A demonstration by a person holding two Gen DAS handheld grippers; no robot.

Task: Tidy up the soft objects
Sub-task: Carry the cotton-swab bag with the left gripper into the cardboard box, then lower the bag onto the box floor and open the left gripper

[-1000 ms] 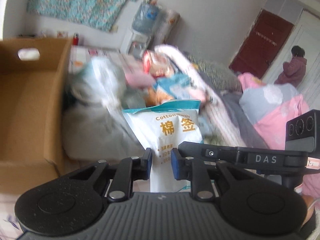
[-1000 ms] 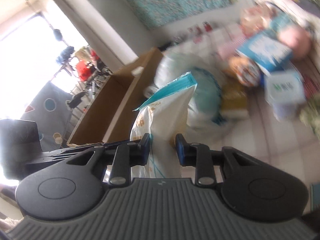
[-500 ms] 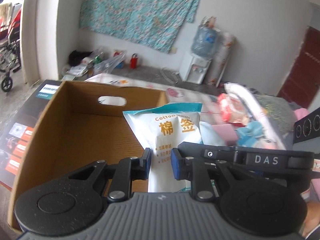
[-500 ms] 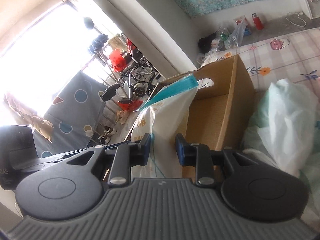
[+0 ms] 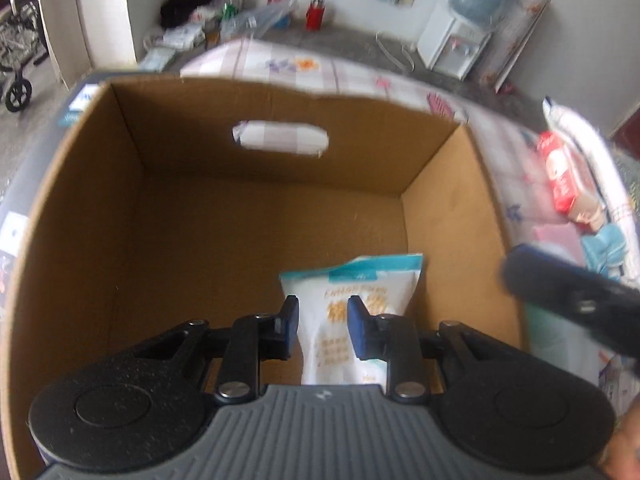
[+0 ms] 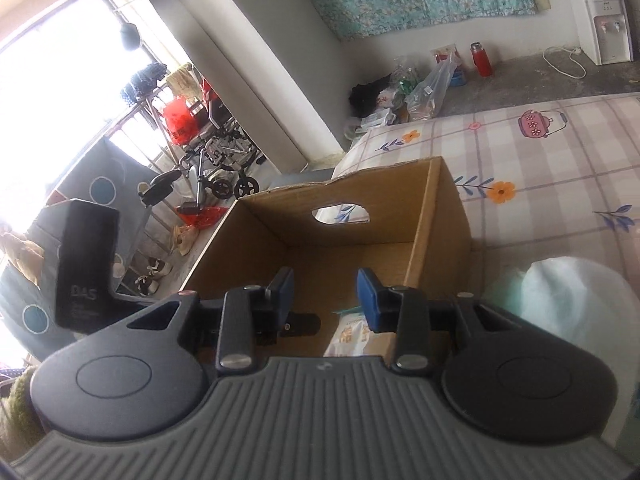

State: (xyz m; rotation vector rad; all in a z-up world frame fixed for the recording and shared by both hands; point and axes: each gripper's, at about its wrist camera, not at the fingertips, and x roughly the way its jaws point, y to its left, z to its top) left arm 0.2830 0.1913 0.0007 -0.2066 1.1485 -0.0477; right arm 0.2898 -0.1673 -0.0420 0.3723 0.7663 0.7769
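A white cotton-swab bag (image 5: pixel 352 312) with a teal top lies inside the open cardboard box (image 5: pixel 280 168), by its near right corner. My left gripper (image 5: pixel 323 318) hangs above the bag and points down into the box. Its jaws are opening and the pads are clear of the bag. My right gripper (image 6: pixel 325 290) hovers over the box's (image 6: pixel 436 216) near edge, jaws opening, with nothing between the pads. A corner of the bag (image 6: pixel 354 334) shows under its right finger. The right gripper's blurred finger (image 5: pixel 560 292) crosses the left wrist view at the right.
The box stands on a checked bed sheet (image 6: pixel 540 168). Right of it lie a pale plastic bag (image 6: pixel 568 300), a red packet (image 5: pixel 560 176) and pink (image 5: pixel 556 236) and blue (image 5: pixel 604 240) soft items. A water dispenser (image 6: pixel 604 36), a red bottle (image 6: pixel 482 58) and a wheelchair (image 6: pixel 216 148) stand beyond.
Both grippers carried the bag from the pile over to the box while shut on it. Their jaws have since widened, and the bag has dropped into the box.
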